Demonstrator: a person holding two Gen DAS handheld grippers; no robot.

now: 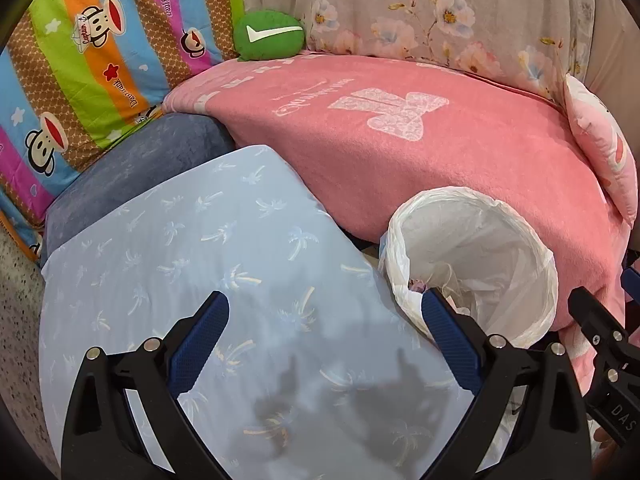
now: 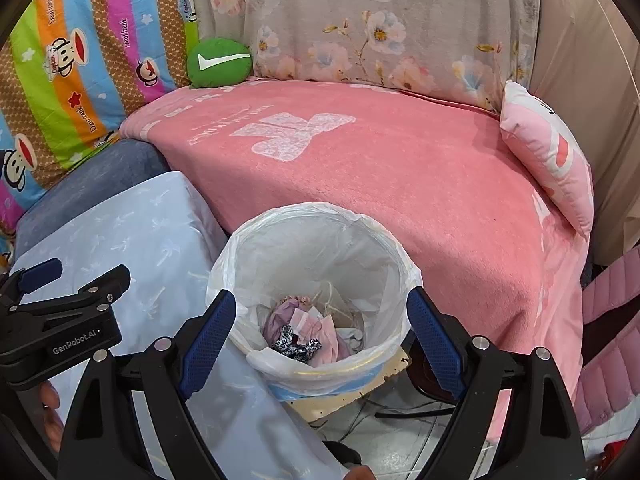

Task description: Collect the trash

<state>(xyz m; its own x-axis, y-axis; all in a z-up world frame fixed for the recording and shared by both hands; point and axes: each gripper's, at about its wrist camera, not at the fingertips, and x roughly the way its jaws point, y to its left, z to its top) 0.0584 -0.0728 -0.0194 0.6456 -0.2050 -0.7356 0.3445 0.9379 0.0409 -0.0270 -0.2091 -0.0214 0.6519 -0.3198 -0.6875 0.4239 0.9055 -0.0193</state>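
Observation:
A trash bin lined with a white plastic bag stands on the floor between a pale blue covered table and a pink sofa seat. It also shows in the left wrist view. Crumpled trash, pink, purple and leopard-print pieces, lies at its bottom. My right gripper is open and empty, right above the bin's mouth. My left gripper is open and empty above the blue tablecloth, left of the bin. The left gripper also shows in the right wrist view.
A pink blanket covers the sofa seat behind the bin. A green cushion, a pink pillow, a striped monkey-print cover and a floral backrest ring it. Cables lie on the tiled floor below.

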